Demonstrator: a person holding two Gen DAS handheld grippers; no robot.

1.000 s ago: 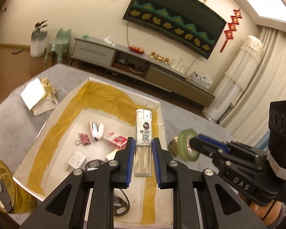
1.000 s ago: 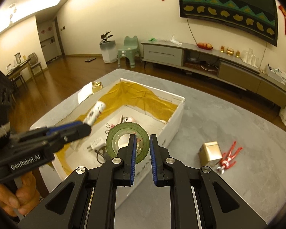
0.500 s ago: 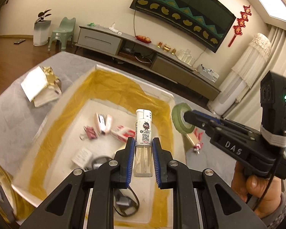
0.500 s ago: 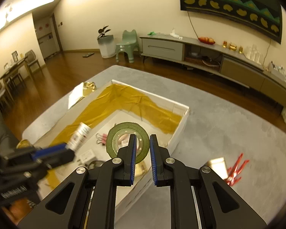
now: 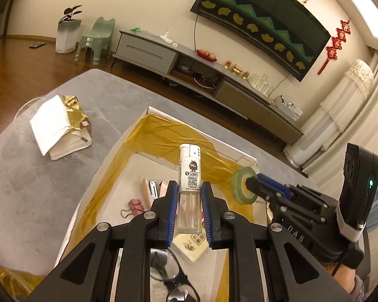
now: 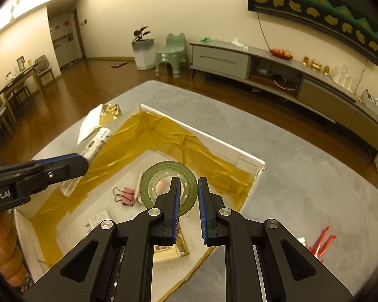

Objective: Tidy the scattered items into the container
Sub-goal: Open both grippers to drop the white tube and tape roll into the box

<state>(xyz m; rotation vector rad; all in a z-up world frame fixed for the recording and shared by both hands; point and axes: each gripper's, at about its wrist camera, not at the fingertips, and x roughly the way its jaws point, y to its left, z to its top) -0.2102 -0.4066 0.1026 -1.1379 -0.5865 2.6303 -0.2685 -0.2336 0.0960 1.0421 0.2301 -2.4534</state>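
Container (image 6: 201, 132) holds binder clip (image 6: 127, 195); grippers' lighter (image 5: 189, 176), tape (image 6: 163, 173) overhead.

Each camera sits just behind its own jaws and looks forward and down along them, close above the box (image 5: 128, 148). The left wrist view faces toward the TV cabinet (image 5: 214, 80) at 12 o'clock. The right wrist view faces the same way. Both share the box (image 6: 249, 161), and each sees the other gripper: the right gripper (image 5: 242, 185) at 3 o'clock, the left gripper (image 6: 88, 159) at 9 o'clock.
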